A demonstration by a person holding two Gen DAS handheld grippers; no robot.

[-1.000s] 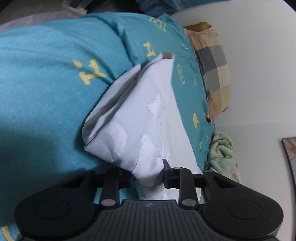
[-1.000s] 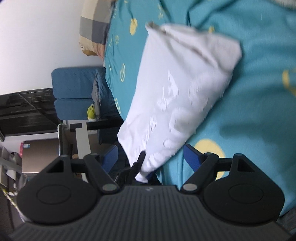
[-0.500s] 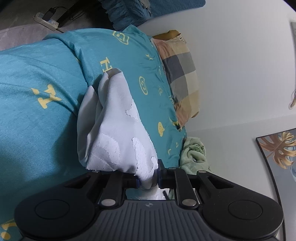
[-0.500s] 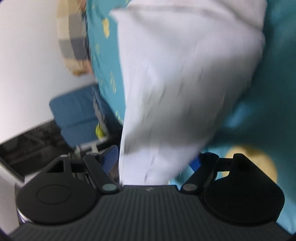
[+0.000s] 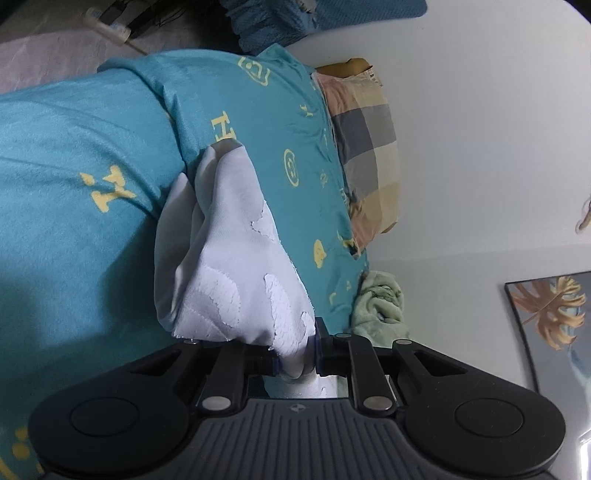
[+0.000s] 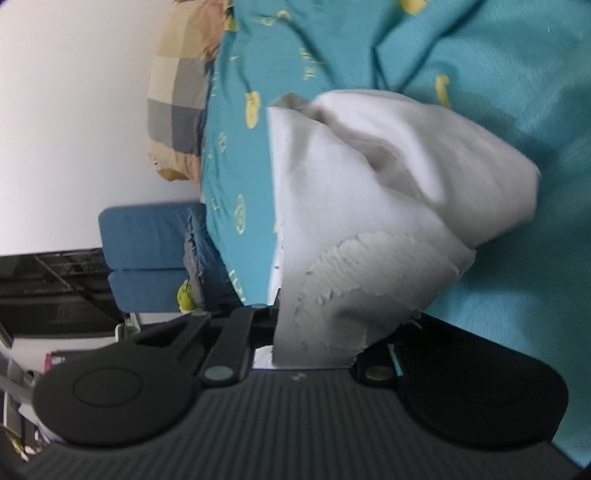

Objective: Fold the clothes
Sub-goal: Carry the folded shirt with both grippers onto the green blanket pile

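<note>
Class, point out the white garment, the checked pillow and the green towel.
white garment (image 5: 229, 258), left wrist view, textured front panel
checked pillow (image 5: 369, 155), left wrist view, grey square
green towel (image 5: 380, 302), left wrist view, crumpled middle

A bed (image 5: 74, 177) under a teal cover printed with yellow letters and faces fills the left of the left wrist view and the upper right of the right wrist view. At its edge lies a checked pillow (image 5: 365, 147) in grey, cream and peach, against a plain white wall (image 5: 480, 129) — evenly lit, no window in sight. A crumpled pale green cloth (image 5: 380, 302) sits at the bed's edge below the pillow. A framed leaf picture (image 5: 550, 325) shows at lower right of that view. In the right wrist view, a blue upholstered seat (image 6: 147, 254) stands at centre left — dark shelving (image 6: 48, 288) beside it. A power strip (image 5: 107, 26) lies at upper left.
</note>
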